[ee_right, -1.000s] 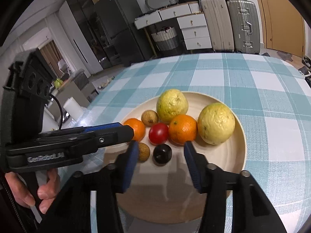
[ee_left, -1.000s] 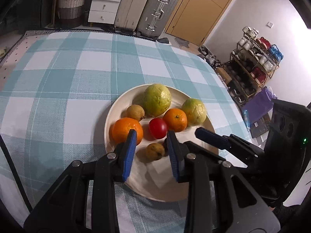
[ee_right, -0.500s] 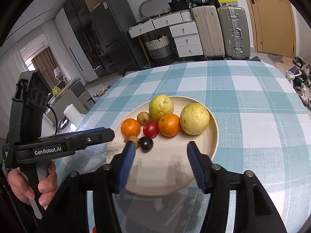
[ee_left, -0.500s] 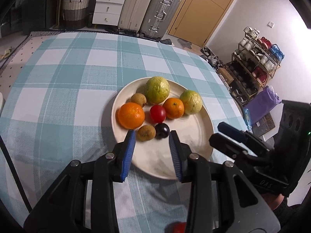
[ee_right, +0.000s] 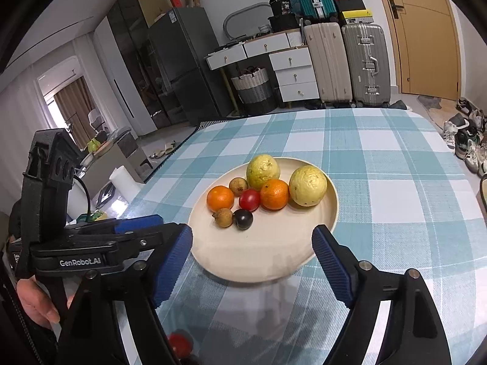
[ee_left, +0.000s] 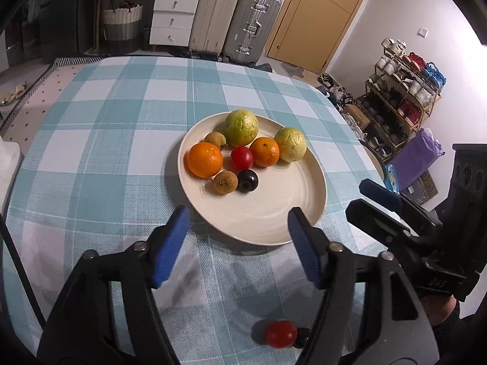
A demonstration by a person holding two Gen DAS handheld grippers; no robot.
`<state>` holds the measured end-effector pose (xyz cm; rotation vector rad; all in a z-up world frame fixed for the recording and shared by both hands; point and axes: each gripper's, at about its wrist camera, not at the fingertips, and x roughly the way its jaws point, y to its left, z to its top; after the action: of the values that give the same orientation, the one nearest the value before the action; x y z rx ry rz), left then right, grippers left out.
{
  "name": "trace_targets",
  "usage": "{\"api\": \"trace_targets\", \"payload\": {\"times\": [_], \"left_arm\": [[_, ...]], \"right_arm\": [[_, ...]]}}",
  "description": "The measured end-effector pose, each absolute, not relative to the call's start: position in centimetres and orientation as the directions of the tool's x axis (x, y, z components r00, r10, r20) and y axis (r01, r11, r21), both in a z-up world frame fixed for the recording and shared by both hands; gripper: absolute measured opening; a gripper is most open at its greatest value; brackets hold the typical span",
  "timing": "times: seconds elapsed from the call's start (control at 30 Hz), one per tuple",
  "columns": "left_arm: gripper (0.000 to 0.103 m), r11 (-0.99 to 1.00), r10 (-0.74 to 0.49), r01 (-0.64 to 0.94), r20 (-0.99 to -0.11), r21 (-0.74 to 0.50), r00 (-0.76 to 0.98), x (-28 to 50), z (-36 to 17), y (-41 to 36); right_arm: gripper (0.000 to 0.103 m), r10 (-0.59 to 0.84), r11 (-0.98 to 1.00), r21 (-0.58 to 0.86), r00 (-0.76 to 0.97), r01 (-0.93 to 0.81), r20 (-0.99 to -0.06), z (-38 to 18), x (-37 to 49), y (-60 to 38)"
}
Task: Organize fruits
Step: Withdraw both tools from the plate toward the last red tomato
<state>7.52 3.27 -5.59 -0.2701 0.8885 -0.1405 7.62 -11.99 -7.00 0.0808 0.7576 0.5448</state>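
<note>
A cream plate [ee_left: 274, 213] [ee_right: 264, 252] on the checked tablecloth holds two green guavas [ee_left: 241, 127], two oranges [ee_left: 204, 159], a red tomato [ee_left: 242, 157], two brown longans [ee_left: 225, 182] and a dark plum [ee_left: 247, 180] [ee_right: 243, 219]. My left gripper [ee_left: 237, 243] is open and empty, held back from the plate's near rim. My right gripper [ee_right: 252, 261] is open and empty, also short of the near rim. A loose red tomato [ee_left: 280, 333] [ee_right: 179, 345] with a small dark fruit [ee_left: 301, 337] beside it lies on the cloth near me, below the grippers.
The table edge drops off at right toward a shoe rack [ee_left: 404, 91] and a purple bag [ee_left: 417, 158]. Suitcases [ee_left: 234, 24] and white drawers [ee_left: 173, 15] stand beyond the far edge. A white roll [ee_right: 123, 179] stands off the table's left side.
Both grippers have pulled back from the plate toward me and opened wider. The dark plum stays on the plate beside the longan. The loose tomato has come into view near me.
</note>
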Motion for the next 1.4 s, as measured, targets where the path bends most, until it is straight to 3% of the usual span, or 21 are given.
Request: {"api": "trace_targets", "payload": {"times": [0.2,0.83,0.97,1.4], "left_arm": [[0.081,0.959,-0.229,0.015,-0.742,-0.283,0.630,6.3,-5.2,3.2],[0.090,0.977,-0.190,0.040,-0.771,-0.209,0.607,1.1,-6.3,0.7],[0.100,0.976,-0.194,0.036,-0.776,-0.216,0.600,0.1,-6.9,0.6],[0.101,0.963,-0.251,0.056,-0.801,-0.264,0.544,-1.7,-8.9,0.1]], "right_arm": [[0.088,0.491,0.863,0.258,0.606,-0.434,-0.626,-6.6,6.0,-12.5],[0.103,0.495,0.863,0.241,0.646,-0.444,-0.581,-5.4,0.7,-13.5],[0.103,0.490,0.866,0.239,0.647,-0.439,-0.584,-5.9,-0.3,-13.7],[0.103,0.483,0.872,0.254,0.652,-0.419,-0.585,-6.5,-2.2,-15.0]]}}
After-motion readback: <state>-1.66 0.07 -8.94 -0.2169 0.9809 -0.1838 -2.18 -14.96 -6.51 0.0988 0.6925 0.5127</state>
